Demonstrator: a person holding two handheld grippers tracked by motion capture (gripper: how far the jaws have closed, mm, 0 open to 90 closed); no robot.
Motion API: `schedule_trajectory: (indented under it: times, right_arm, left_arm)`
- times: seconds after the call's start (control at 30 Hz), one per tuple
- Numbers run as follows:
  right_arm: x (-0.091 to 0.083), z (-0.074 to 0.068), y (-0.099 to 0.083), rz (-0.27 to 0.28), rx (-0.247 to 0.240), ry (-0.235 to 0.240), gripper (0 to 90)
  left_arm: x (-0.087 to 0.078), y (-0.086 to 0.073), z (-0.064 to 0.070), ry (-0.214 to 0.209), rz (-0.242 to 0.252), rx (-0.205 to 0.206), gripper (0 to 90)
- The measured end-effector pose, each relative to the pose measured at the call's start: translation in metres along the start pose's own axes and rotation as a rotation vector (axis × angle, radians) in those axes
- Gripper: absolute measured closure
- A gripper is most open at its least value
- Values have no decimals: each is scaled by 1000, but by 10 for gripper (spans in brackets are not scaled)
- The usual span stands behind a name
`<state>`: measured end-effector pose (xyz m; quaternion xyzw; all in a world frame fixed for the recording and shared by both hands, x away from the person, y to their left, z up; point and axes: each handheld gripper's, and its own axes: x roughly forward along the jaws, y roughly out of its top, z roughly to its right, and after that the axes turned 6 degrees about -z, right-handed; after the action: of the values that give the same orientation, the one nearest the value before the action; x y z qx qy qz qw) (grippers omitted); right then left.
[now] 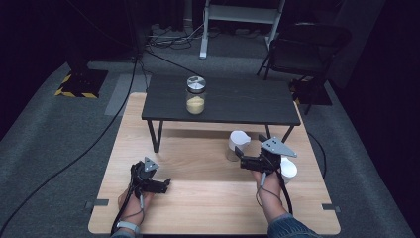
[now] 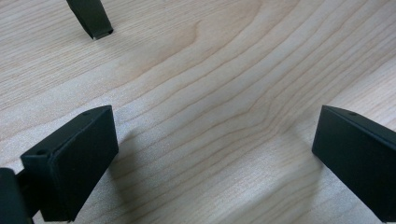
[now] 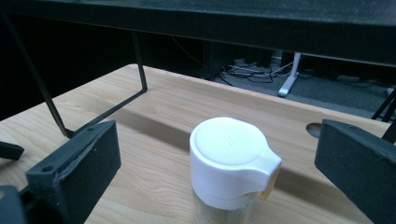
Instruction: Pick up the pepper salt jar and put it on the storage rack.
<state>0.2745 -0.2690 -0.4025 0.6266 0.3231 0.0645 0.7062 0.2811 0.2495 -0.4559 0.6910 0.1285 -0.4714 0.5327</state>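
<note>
The right hand-held gripper point(image 1: 241, 159) hovers low over the wooden bench point(image 1: 198, 208) with its jaws spread wide and nothing between them. Just ahead of it, in line with the gap, stands a clear jar with a white flip-top lid point(image 3: 229, 158); the jar is upright on the bench and neither jaw touches it. In the high view the same jar point(image 1: 236, 144) sits right in front of the gripper's tips. A second white-capped container point(image 1: 288, 170) stands close behind that gripper, partly hidden by it and by the hand.

The left hand-held gripper point(image 1: 166, 184) rests low near the bench's front edge, well apart from the right one. Its jaws are also wide apart and empty, with bare wood grain point(image 2: 210, 116) between them and a black table leg point(image 2: 91, 18) farther ahead.

Beyond both grippers stands a small black table point(image 1: 223, 106) on the bench. On its top is a glass jar with a metal lid point(image 1: 195, 94), part filled with a yellowish grain.
</note>
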Motion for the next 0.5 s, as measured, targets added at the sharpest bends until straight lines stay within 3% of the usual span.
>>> schedule_trajectory:
  times: [0.5]
  right_arm:
    - [29, 4, -7, -2, 11, -9, 1]
  left_arm:
    - [0, 0, 0, 0, 0, 0, 4]
